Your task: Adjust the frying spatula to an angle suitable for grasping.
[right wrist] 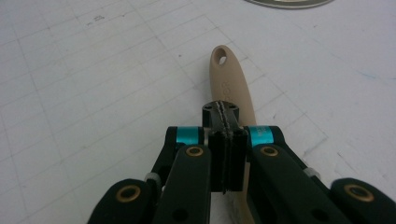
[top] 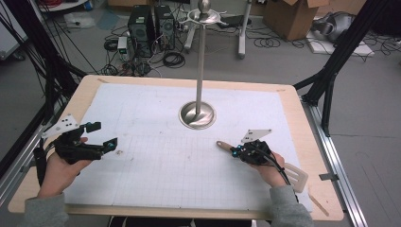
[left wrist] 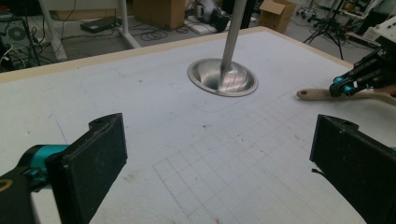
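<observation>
A: From above: the counter, under a white gridded sheet, with a person's forearms coming in at the near edge. The left tongs hover over the sheet's left side, jaws spread, nothing between them.

B: And the right?

A: The right tongs sit right of centre, jaws pressed together. Whether they rest on or above the spatula, I cannot tell. It lies flat on the sheet; its handle tip pokes out ahead of the tongs toward a steel stand, and its slotted blade shows behind the hand, near the counter's right edge.

B: What does the left gripper view give?

A: Both black pads, one at each lower corner, wide apart over bare sheet. Beyond them is the stand's dish base with its pole rising. At far right the other tongs are over the spatula, whose holed end points toward the stand.

B: And the right gripper view?

A: The jaws meet flush, no gap, and nothing seems caught between them. The spatula's beige handle runs out from under them, hole at the far end, lying on the grid, the base's rim at the top edge.
</observation>
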The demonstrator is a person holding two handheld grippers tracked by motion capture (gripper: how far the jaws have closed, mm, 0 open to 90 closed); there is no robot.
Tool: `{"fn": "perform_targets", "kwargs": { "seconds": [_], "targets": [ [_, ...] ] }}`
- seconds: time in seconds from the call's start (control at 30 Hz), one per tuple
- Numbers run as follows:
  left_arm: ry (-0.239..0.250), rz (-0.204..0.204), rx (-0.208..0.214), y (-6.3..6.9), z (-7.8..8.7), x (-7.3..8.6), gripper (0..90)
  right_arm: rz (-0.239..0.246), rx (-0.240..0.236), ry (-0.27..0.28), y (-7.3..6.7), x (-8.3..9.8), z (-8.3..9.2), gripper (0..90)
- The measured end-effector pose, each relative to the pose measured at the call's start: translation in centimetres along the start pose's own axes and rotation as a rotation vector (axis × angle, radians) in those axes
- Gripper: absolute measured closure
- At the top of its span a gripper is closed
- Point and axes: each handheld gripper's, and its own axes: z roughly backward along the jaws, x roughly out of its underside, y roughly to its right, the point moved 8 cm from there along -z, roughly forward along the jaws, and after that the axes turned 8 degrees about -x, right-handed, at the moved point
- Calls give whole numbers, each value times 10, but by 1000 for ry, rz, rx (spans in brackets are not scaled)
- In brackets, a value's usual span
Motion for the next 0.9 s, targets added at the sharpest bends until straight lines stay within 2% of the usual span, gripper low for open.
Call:
{"fn": "perform_targets", "kwargs": {
  "seconds": [0.17, 0.3, 0.37, 0.47, 0.5, 0.6, 0.7, 0.77, 0.83, 0.9],
  "targets": [
    [-5, 2, 2, 0, -1, 1, 44, 2, -24, -16, 0, 2, -7, 900],
    [-8, 5, 1, 0, -3, 3, 44, -11, 11, 0, 6, -2, -7, 900],
    [-13, 0, 4, 2, -3, 3, 44, -23, 10, 3, 7, -3, -8, 900],
    [-16, -1, 5, 2, -5, 4, 44, -11, 8, -27, 5, -3, -17, 900],
    [-19, -4, 5, 2, -5, 4, 44, -4, 15, -48, 5, -1, -20, 900],
    [-15, 0, 5, 1, -5, 4, 44, -26, 57, -35, 13, -4, -20, 900],
    [-16, 1, 4, 0, -4, 5, 44, -71, 59, -19, 18, -4, -21, 900],
    [-19, 4, 4, 0, -5, 5, 44, -71, 80, -17, 22, -4, -21, 900],
    [-20, 3, 3, 0, -5, 6, 44, -92, 97, -11, 25, -4, -21, 900],
    [-18, 5, 4, 0, -5, 6, 44, -97, 131, -7, 30, -4, -20, 900]
  ]
}}
